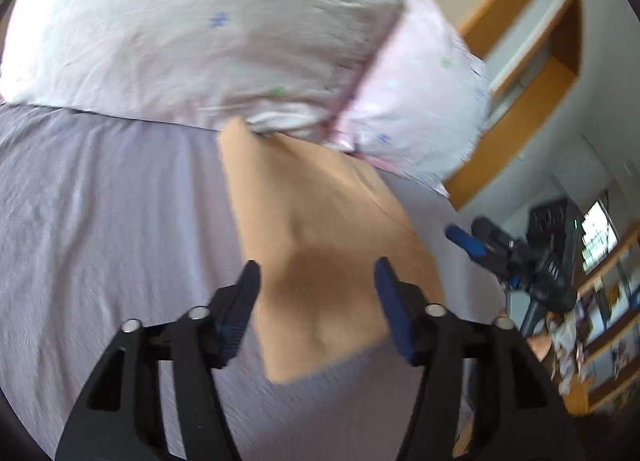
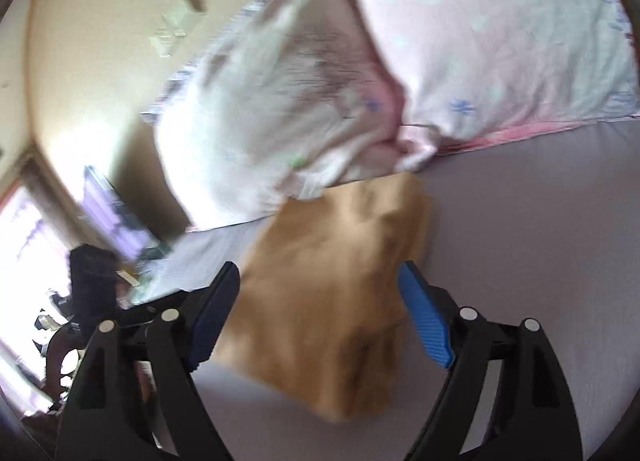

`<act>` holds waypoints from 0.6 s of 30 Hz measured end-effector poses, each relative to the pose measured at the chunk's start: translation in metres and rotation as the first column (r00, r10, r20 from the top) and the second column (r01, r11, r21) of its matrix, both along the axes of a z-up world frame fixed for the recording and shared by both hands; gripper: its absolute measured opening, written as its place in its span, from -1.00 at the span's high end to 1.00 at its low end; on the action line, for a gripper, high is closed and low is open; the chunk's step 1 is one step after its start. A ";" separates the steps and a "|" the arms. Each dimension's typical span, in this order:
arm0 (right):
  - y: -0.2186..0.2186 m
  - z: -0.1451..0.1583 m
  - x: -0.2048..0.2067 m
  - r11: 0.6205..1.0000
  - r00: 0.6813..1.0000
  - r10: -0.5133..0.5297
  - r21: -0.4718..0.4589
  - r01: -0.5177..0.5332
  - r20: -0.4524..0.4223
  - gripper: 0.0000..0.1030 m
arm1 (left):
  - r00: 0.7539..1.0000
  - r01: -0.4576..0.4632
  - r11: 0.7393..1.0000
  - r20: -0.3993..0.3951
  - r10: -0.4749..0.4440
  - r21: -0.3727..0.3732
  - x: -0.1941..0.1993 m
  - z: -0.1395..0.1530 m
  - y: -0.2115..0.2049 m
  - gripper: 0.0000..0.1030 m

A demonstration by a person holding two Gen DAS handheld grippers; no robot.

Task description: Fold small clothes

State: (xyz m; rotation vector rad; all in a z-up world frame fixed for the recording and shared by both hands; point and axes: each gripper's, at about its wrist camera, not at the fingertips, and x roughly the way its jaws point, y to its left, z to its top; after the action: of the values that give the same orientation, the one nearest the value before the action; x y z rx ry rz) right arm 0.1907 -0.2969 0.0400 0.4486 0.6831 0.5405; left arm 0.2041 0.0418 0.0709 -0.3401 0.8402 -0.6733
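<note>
A tan folded garment (image 1: 320,261) lies on the lilac bed sheet (image 1: 100,221), its far end touching the pillows. My left gripper (image 1: 316,277) is open and empty, its jaws spread wide above the garment's near half. In the right wrist view the same tan garment (image 2: 340,293) lies rumpled on the sheet (image 2: 520,221). My right gripper (image 2: 318,289) is open and empty, its jaws wide apart over the garment. The right gripper also shows in the left wrist view (image 1: 480,241), to the right of the garment. Both views are motion-blurred.
Two pink pillows with small flower prints (image 1: 200,29) (image 2: 500,33) lie at the head of the bed. A wooden door frame (image 1: 520,101) and shelves (image 1: 600,301) stand to the right of the bed. A bright window (image 2: 24,261) is at the left.
</note>
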 end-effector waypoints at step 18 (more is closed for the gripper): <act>0.029 -0.033 -0.056 0.918 0.985 -0.146 -0.383 0.102 -0.090 -0.96 | 0.995 -0.086 0.888 0.076 0.058 0.452 -0.054 -0.032 -0.041 -0.97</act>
State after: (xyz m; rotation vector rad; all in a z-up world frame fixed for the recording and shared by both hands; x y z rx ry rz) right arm 0.1349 -0.2683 0.0069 0.1595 0.8447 0.2529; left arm 0.1496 0.0011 0.0390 0.0744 0.8952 -0.3964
